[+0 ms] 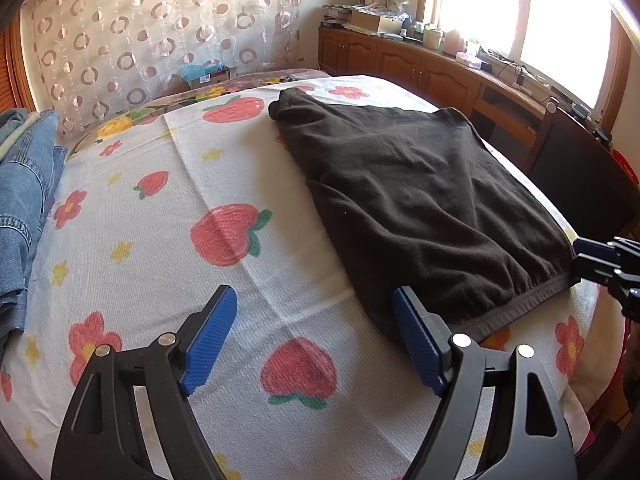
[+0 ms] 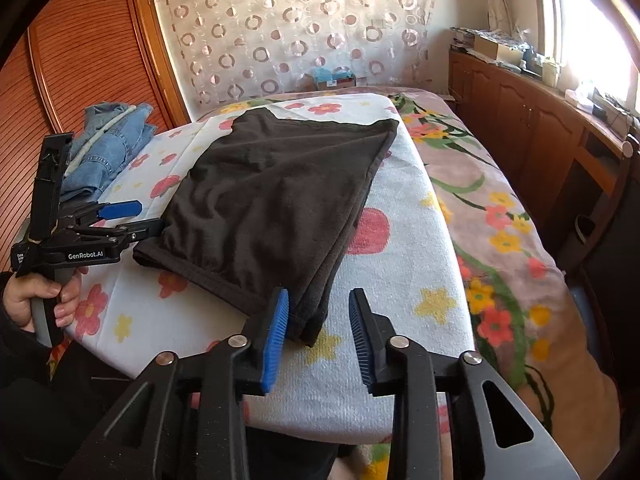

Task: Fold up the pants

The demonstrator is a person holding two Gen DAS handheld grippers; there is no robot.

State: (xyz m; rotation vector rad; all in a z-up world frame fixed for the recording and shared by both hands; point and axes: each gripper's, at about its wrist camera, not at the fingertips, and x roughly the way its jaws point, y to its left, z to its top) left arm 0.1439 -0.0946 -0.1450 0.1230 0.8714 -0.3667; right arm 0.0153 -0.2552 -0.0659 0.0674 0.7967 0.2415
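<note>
Black pants [image 1: 420, 200] lie folded flat on a white strawberry-print towel [image 1: 200, 240] on the bed; they also show in the right wrist view [image 2: 272, 200]. My left gripper [image 1: 316, 332] is open and empty at the pants' waistband corner; it also shows in the right wrist view [image 2: 148, 220]. My right gripper [image 2: 318, 332] is open, its jaws on either side of the pants' near corner without closing on it. It shows in the left wrist view [image 1: 584, 258] at the waistband's other end.
Folded blue jeans [image 1: 24, 208] are piled at the towel's left edge [image 2: 108, 148]. A floral blanket [image 2: 500, 220] covers the bed's right side. Wooden cabinets [image 1: 420, 64] with clutter run under the window. A dark chair [image 1: 580, 176] stands beside the bed.
</note>
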